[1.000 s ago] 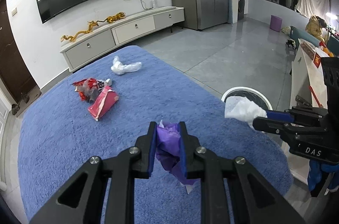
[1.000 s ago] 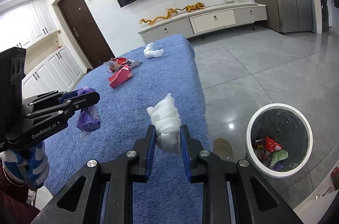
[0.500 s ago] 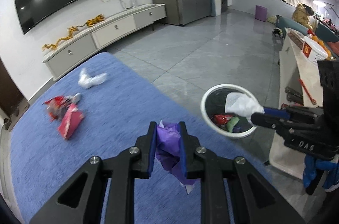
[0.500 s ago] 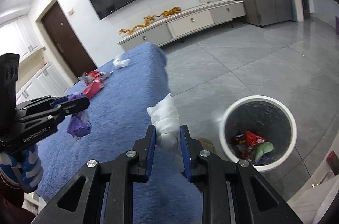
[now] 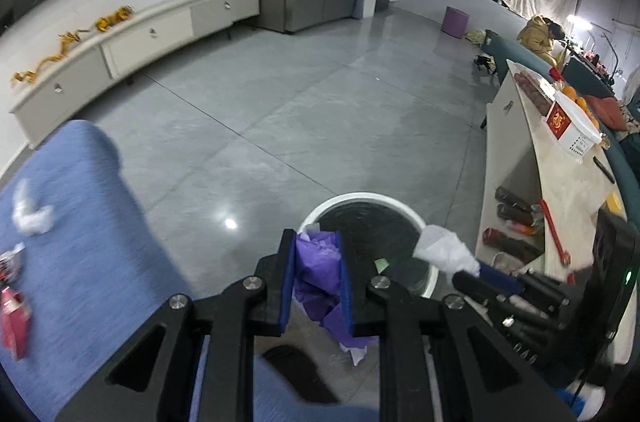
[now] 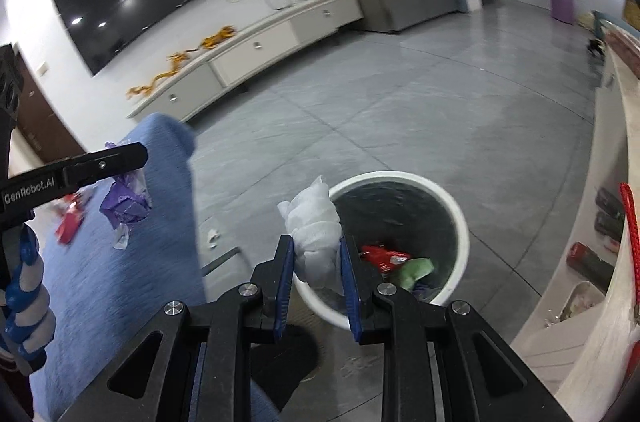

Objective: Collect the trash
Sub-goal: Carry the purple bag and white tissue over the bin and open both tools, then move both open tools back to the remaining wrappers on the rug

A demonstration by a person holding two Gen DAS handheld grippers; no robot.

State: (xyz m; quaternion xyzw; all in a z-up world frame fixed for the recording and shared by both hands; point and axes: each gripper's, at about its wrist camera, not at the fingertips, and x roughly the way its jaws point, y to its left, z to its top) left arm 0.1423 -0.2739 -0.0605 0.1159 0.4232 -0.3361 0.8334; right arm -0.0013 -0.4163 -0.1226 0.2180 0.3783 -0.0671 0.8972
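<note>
My left gripper (image 5: 316, 262) is shut on a crumpled purple wrapper (image 5: 318, 274), held at the near rim of the white trash bin (image 5: 320, 212). My right gripper (image 6: 317, 262) is shut on a white tissue wad (image 6: 314, 222), over the near left rim of the same bin (image 6: 460, 222). The bin holds red and green trash (image 6: 384, 256). From the left wrist view the right gripper's tissue (image 5: 442, 248) hangs over the bin's right side. From the right wrist view the left gripper's purple wrapper (image 6: 124, 204) hangs over the blue table edge.
The blue-covered table (image 5: 80, 242) still carries a white tissue (image 5: 30, 214) and red wrappers (image 5: 12, 318). A pale shelf unit (image 5: 520, 182) with bottles stands right of the bin. A small scrap (image 6: 213, 236) lies on the grey floor. A dark shoe (image 6: 292, 354) shows below.
Both grippers swung right, off the blue table and toward the bin, each keeping its piece of trash. The bin now sits right in front of both.
</note>
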